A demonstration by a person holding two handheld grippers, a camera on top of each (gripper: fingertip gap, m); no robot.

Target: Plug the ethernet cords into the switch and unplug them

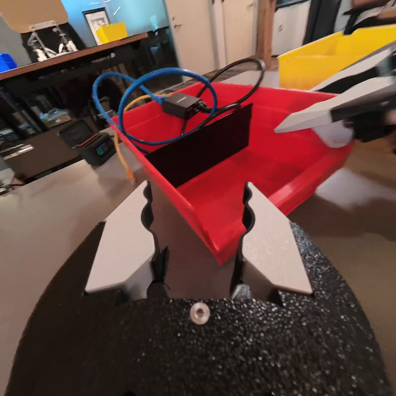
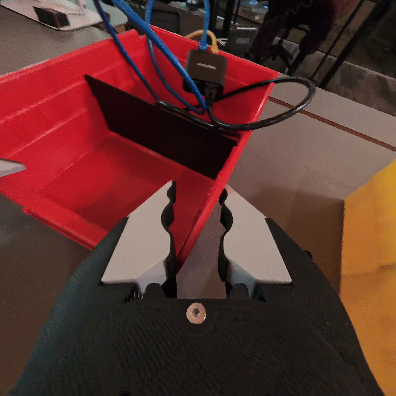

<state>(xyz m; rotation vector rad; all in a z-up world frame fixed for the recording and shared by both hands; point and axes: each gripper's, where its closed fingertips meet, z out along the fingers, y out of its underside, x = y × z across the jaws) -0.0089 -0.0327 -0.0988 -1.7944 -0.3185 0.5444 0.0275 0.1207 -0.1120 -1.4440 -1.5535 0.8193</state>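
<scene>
No words or numbers can be read in either view; it is all too small or too blurry. The little black switch [image 1: 182, 105] [image 2: 205, 66] has a thin pale mark on its top, but it is only a smear. A black box [image 1: 94, 147] on the floor has a tiny lit screen [image 1: 102, 149] with a green glow, too small to read. A framed picture [image 1: 97, 21] on the far wall is blurry too.

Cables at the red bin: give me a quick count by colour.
Blue cable: 1
Orange cable: 1
Black cable: 1
Total: 3, all meeting at the switch in the red bin.
</scene>
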